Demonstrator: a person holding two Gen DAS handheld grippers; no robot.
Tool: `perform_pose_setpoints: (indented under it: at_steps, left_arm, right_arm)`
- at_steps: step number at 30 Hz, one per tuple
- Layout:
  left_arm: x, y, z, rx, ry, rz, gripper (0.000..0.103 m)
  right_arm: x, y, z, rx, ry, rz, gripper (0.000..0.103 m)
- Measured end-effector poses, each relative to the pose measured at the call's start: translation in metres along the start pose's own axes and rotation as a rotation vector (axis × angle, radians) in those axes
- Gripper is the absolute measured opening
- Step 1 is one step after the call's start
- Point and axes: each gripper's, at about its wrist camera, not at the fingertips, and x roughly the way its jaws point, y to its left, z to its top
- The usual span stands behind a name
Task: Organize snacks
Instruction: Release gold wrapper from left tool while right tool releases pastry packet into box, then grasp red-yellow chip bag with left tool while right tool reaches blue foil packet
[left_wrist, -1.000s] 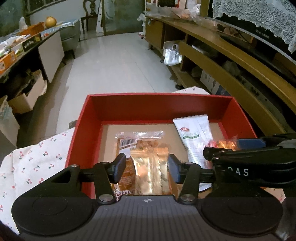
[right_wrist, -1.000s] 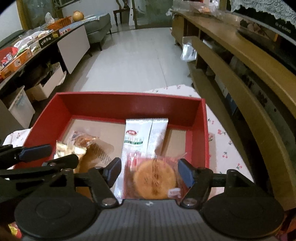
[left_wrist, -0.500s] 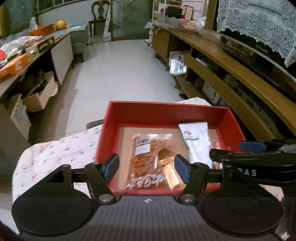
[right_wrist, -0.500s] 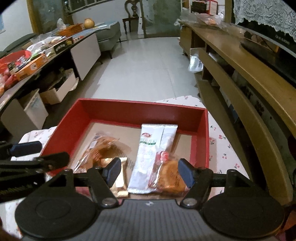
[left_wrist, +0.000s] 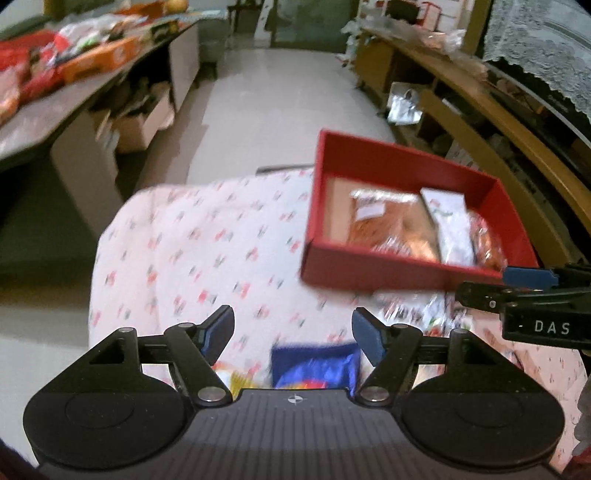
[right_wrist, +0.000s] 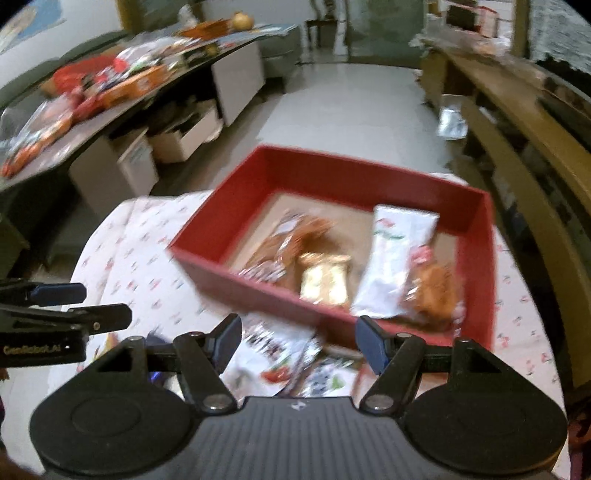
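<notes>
Both tongs are empty: the left tongs (left_wrist: 292, 330) are opening, the right tongs (right_wrist: 298, 339) spread. Loose snack packets (right_wrist: 291, 356) lie just beside the red box (right_wrist: 484, 236); blurred, crinkly wrappers risk a slipped pinch.

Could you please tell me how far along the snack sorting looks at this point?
Partly done: four packets already lie in the red box, among them a white packet and a gold one. Nothing is in hand: the left gripper is opening, the right gripper open, both empty. Left: a blue packet and others on the cloth.
</notes>
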Motion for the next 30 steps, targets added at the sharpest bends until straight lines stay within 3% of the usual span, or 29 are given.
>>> perform_pose_setpoints:
  at_steps: [6, 14, 22, 26, 30]
  left_arm:
    - [-0.005, 0.026, -0.024, -0.027, 0.036, 0.011, 0.078]
    - [0.003, 0.045, -0.044, -0.116, 0.116, -0.066, 0.078]
    - [0.004, 0.064, -0.058, -0.338, 0.172, -0.179, 0.080]
    - [0.008, 0.071, -0.058, -0.469, 0.157, -0.138, 0.082]
    - [0.016, 0.066, -0.049, -0.536, 0.140, -0.075, 0.085]
  right_arm:
    - [0.004, 0.029, -0.007, -0.056, 0.021, 0.035, 0.077]
    - [0.014, 0.056, -0.006, -0.100, 0.044, 0.063, 0.077]
    - [0.028, 0.074, 0.013, -0.119, 0.032, 0.104, 0.077]
    - [0.024, 0.073, 0.019, -0.104, 0.010, 0.110, 0.077]
    - [0.022, 0.066, 0.019, -0.084, 0.006, 0.121, 0.077]
